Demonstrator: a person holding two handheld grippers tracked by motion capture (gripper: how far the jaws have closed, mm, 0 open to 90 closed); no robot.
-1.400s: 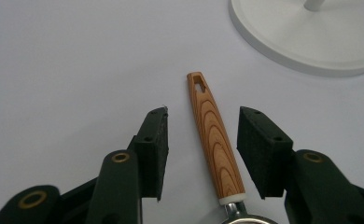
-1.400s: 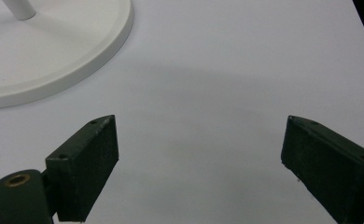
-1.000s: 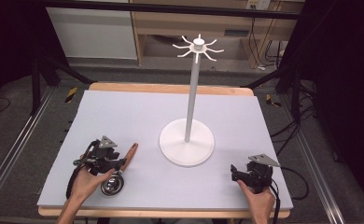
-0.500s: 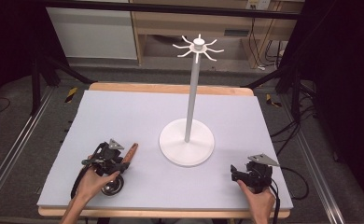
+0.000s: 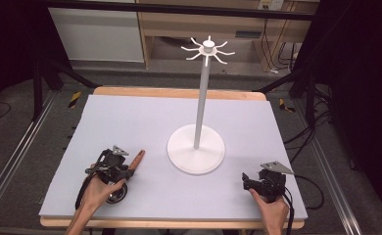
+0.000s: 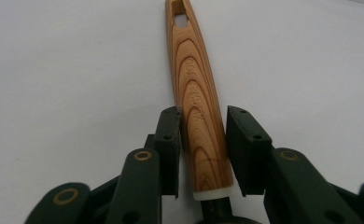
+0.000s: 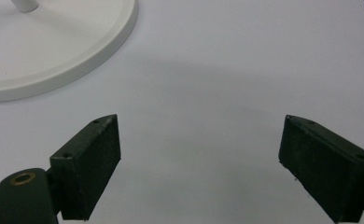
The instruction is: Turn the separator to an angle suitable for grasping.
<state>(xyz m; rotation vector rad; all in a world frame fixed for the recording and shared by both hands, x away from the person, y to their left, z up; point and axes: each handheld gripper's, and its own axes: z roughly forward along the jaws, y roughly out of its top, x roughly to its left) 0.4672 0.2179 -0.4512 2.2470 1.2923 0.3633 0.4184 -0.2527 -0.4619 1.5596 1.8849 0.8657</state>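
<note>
A utensil with a wooden handle (image 5: 137, 159) (image 6: 189, 70) and a round metal head (image 5: 115, 194) lies at the front left of the grey mat (image 5: 130, 122). My left gripper (image 5: 126, 170) (image 6: 203, 126) has just been closing its jaws, and they now clamp the handle's lower end from both sides. At the front right, my right gripper (image 5: 246, 180) (image 7: 199, 140) rests low over the mat, open, with bare mat between its pads. A white stand (image 5: 196, 154) with a tall pole and hooks on top (image 5: 207, 49) rises at the mat's centre.
The stand's round base (image 7: 54, 46) lies just beyond and to the left of the right gripper's jaws. The mat sits on a wooden table (image 5: 179, 91); cables and dark frame legs surround it on the floor.
The left hand has shifted slightly toward the utensil, and its jaws have closed onto the wooden handle. The right hand has stayed where it was.
</note>
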